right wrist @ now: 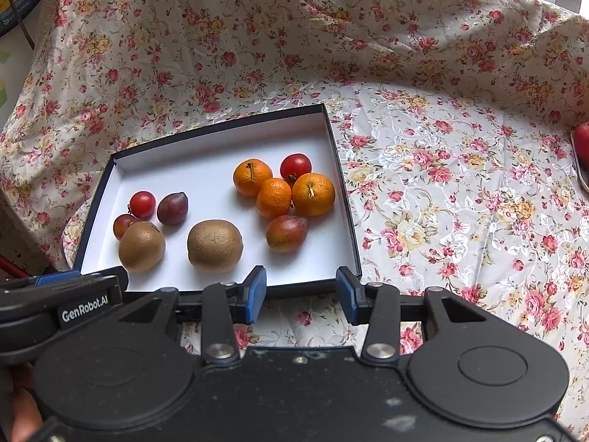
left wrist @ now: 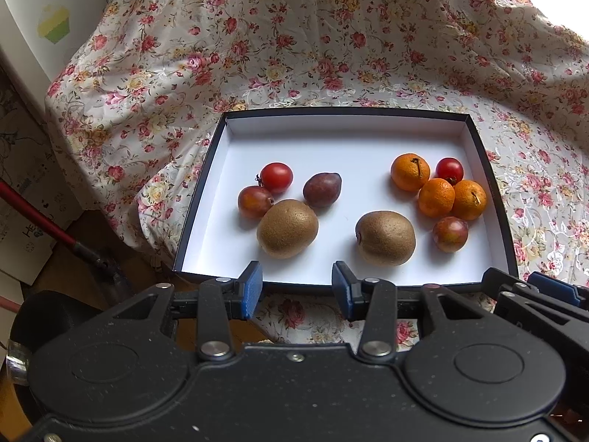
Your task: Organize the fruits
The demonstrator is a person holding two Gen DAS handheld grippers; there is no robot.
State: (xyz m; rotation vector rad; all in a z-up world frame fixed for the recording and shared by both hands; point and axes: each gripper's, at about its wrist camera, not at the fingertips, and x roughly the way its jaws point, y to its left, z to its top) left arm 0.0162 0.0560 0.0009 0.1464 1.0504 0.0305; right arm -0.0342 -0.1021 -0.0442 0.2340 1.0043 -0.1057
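Observation:
A shallow dark-rimmed box [left wrist: 198, 184] [right wrist: 342, 184] with a white floor holds the fruit. Two kiwis [left wrist: 287, 228] [left wrist: 385, 237] lie near its front. Left of them sit a cherry tomato [left wrist: 276, 176] and two plums [left wrist: 254, 202] [left wrist: 322, 189]. Three mandarins [left wrist: 409, 172] [right wrist: 313, 194], another tomato [left wrist: 450, 170] and a plum [left wrist: 450, 234] cluster at the right. My left gripper [left wrist: 297, 291] hovers open at the box's front edge, empty. My right gripper [right wrist: 301, 291] stands open at the front right corner, also empty.
A flowered cloth [right wrist: 460, 184] covers the table and rises behind the box. A red object on a dish [right wrist: 583, 147] shows at the far right edge. Cardboard boxes [left wrist: 22, 191] and a red pole [left wrist: 44, 217] stand off the table's left side.

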